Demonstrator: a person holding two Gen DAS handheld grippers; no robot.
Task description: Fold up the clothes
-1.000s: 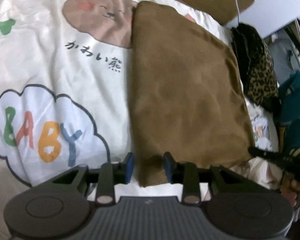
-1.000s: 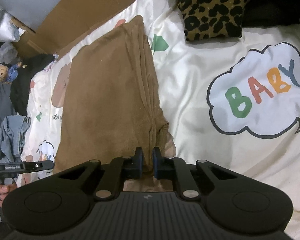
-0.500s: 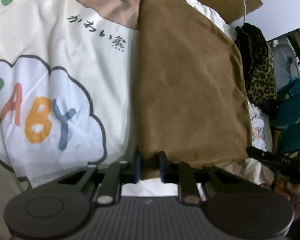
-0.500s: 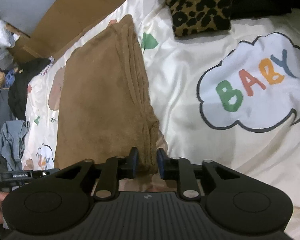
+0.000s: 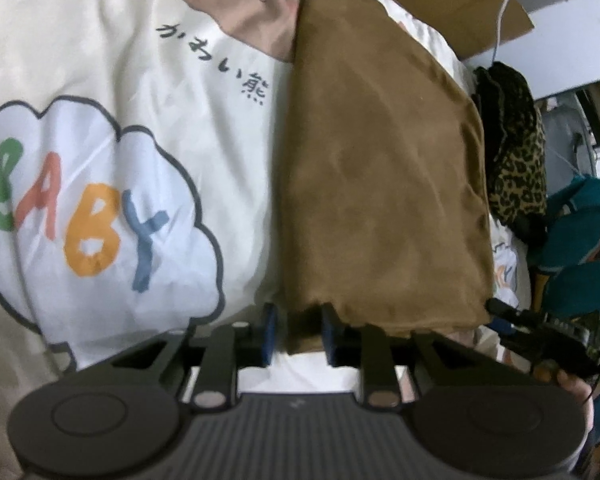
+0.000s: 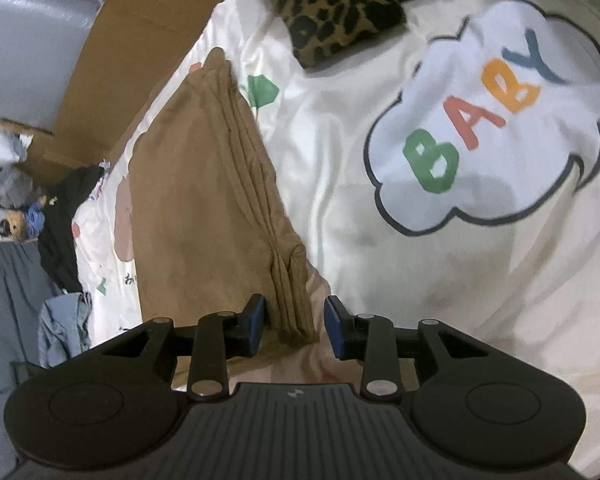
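A brown garment, folded into a thick rectangle, lies on a cream bedsheet printed with "BABY" in a cloud. My left gripper is closed on its near left corner, with the cloth bunched between the blue pads. In the right wrist view the same brown garment shows its stacked layered edge. My right gripper stands open around that near corner, and both pads are clear of the cloth.
A leopard-print item lies beyond the garment, beside brown cardboard. Dark clothes and blue denim are piled off the bed's left side. A hand and teal clothing sit at the right edge of the left wrist view.
My left gripper went from open to closed on the garment's near corner. My right gripper, shut on the layered edge a second ago, has opened wide.
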